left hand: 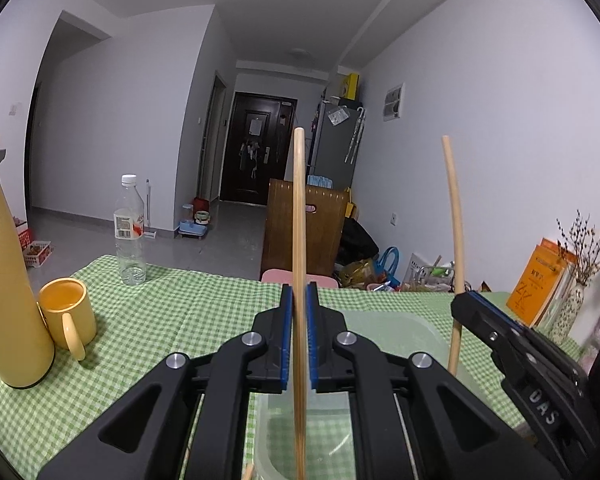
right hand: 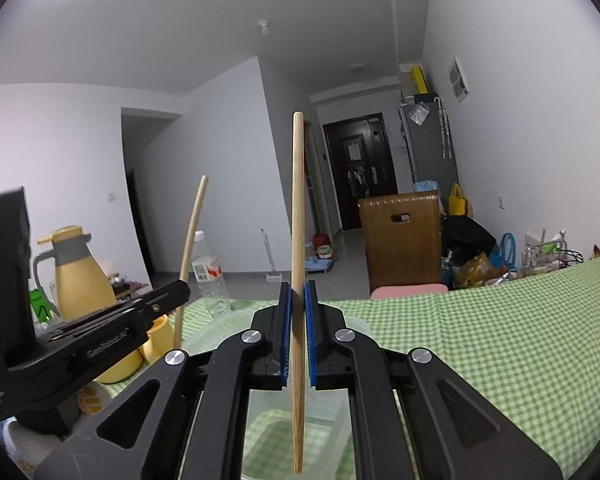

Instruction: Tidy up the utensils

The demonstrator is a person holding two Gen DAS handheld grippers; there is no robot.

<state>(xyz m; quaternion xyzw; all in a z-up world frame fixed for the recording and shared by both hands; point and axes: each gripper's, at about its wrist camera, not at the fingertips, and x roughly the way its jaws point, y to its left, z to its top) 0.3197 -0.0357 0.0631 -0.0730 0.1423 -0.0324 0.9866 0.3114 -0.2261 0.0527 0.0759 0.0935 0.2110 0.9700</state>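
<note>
My left gripper (left hand: 299, 300) is shut on a wooden chopstick (left hand: 299, 240) that stands upright between its blue pads. Its lower end hangs over a clear plastic container (left hand: 400, 332) on the green checked tablecloth. My right gripper (right hand: 298, 296) is shut on a second upright chopstick (right hand: 297, 240), whose tip hangs inside the same container (right hand: 340, 420). In the left wrist view the right gripper (left hand: 466, 298) shows at the right with its chopstick (left hand: 454, 216). The right wrist view has the left gripper (right hand: 181, 286) at the left with its chopstick (right hand: 191, 232).
A yellow thermos jug (left hand: 3, 264), a yellow mug (left hand: 67, 316) and a clear water bottle (left hand: 129, 232) stand on the table's left part. An orange book (left hand: 536, 284) and a vase of dried flowers (left hand: 572, 300) are at the right. A wooden chair (left hand: 304, 228) stands behind the table.
</note>
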